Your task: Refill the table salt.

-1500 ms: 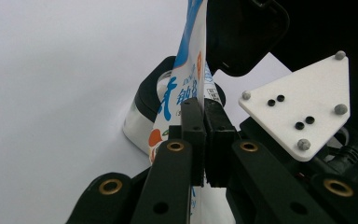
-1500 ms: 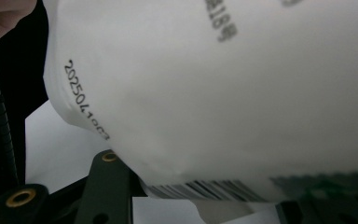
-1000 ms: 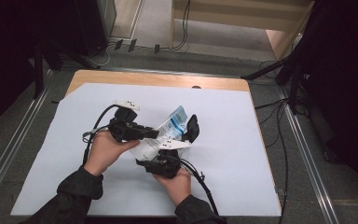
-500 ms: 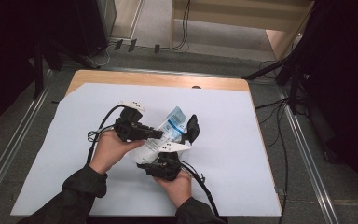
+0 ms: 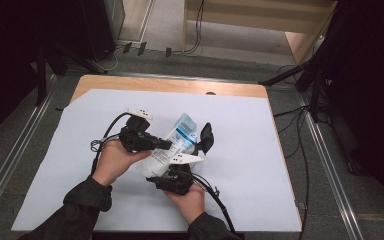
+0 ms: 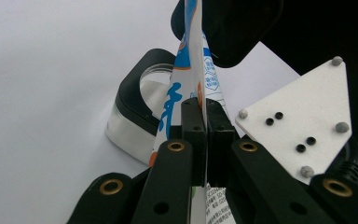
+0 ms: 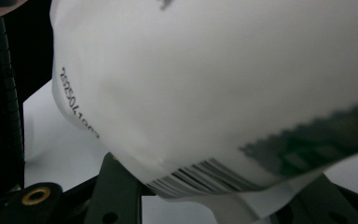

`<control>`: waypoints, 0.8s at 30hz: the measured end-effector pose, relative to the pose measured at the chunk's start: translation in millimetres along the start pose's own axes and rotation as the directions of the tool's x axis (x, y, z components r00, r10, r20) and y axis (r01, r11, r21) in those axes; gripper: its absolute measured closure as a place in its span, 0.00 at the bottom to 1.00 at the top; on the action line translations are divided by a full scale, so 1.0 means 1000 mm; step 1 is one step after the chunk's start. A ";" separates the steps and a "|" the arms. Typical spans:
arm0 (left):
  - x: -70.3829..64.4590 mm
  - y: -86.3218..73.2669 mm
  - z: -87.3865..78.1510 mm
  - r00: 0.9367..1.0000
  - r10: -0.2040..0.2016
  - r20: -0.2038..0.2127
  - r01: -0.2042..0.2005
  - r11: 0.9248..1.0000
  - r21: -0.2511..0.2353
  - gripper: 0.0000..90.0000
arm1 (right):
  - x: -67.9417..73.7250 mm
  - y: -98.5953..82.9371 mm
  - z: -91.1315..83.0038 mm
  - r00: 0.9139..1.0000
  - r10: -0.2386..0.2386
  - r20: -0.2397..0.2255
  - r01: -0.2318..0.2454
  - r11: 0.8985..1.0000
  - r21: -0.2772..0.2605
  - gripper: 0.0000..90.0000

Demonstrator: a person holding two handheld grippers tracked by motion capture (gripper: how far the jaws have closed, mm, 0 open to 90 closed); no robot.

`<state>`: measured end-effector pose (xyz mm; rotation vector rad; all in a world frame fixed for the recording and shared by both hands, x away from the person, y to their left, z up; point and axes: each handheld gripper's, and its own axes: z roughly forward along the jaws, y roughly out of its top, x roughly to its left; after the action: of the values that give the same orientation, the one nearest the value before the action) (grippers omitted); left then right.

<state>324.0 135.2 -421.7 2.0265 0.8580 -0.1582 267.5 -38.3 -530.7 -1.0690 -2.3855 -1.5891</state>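
White sheeting covers the table [image 5: 260, 150], and above it hangs the pouch [image 5: 177, 140]: the left gripper [image 6: 205, 135] pinches its flat edge tight, likely to steady it, while the right gripper [image 5: 177, 180] sits beneath; its jaw state can't be told.

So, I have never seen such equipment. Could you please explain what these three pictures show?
A person sits at a table covered with a white sheet and holds a hand tool with a two-jaw claw in each hand. One picture looks down from above. The other two come from small cameras riding on the tools. The left claw is shut on the edge of a white and blue pouch. The right claw is under the pouch, whose printed back and barcode show close in its camera; whether it grips is unclear. A small black object lies beside the pouch.
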 end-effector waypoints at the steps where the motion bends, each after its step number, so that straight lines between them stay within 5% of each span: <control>1: 0.000 -0.001 -0.002 1.000 0.003 -0.007 -0.003 1.000 0.000 1.00 | 0.000 0.000 0.000 1.000 0.000 0.002 0.000 1.000 -0.001 0.67; 24: 0.003 -0.013 -0.033 1.000 -0.013 0.023 0.014 0.998 -0.064 1.00 | 0.002 0.004 0.001 1.000 0.002 -0.014 -0.003 1.000 -0.021 0.67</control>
<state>311.0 167.2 -412.5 1.9564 0.8524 -0.1583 268.3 -35.1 -527.5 -1.0609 -2.3632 -1.6191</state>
